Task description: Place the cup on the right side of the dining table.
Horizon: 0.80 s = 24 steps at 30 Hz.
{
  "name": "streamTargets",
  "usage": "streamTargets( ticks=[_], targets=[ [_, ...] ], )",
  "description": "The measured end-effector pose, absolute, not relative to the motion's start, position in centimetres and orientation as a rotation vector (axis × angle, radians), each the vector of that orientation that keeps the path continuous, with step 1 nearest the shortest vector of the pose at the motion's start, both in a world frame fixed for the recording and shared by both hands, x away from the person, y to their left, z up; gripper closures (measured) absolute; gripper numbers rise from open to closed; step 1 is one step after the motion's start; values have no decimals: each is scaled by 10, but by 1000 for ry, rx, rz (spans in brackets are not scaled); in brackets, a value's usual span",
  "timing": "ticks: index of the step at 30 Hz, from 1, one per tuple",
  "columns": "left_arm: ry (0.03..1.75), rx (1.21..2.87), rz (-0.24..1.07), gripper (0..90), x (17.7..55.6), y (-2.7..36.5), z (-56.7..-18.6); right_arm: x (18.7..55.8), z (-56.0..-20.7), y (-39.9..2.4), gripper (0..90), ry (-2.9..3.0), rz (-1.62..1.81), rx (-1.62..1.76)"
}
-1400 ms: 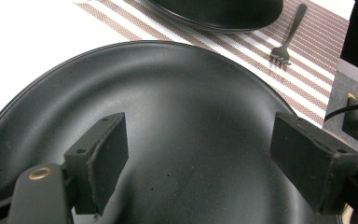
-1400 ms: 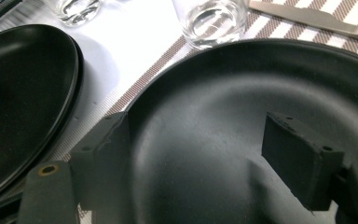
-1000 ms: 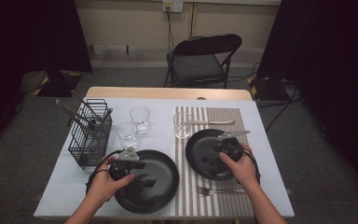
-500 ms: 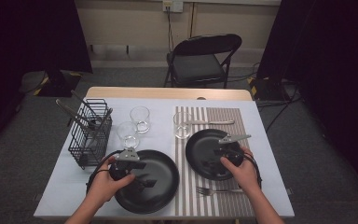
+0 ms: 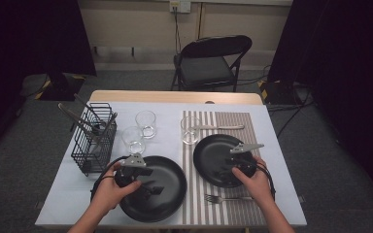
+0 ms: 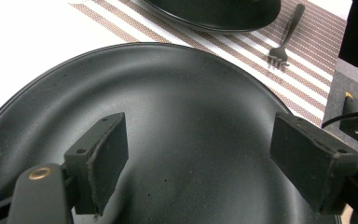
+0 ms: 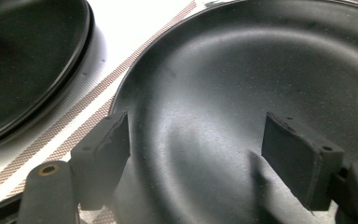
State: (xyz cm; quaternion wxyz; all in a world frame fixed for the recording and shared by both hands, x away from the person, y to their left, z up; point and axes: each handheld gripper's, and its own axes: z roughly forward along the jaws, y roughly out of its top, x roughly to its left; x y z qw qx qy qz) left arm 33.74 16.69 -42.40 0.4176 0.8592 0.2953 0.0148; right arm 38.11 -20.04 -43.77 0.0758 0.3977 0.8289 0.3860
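Over black plates [image 5: 155, 191], seemingly unclamped tools [image 6: 196, 156].

The right gripper [image 5: 237, 164] has drawn slightly nearer across its plate [image 5: 213, 155].

Left gripper [image 6: 198, 154] over large black plate [image 6: 177, 107] — jaws wide apart, nothing between them. Second black plate [image 6: 214, 14] at top, on striped placemat [image 6: 261, 51]. Fork [image 6: 284, 35] lies on placemat just beside it — tines toward camera.
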Motion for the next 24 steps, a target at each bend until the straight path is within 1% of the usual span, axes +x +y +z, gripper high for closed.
streamTargets(
  ticks=[17, 24],
  targets=[
    [729, 2170, 36, 190, 340, 162, -425, 369, -441, -216, 227, 2478, 1147, 1203],
    [719, 2164, 33, 191, 341, 161, -425, 365, -440, -216, 226, 2483, 1130, 1167]
  ],
)
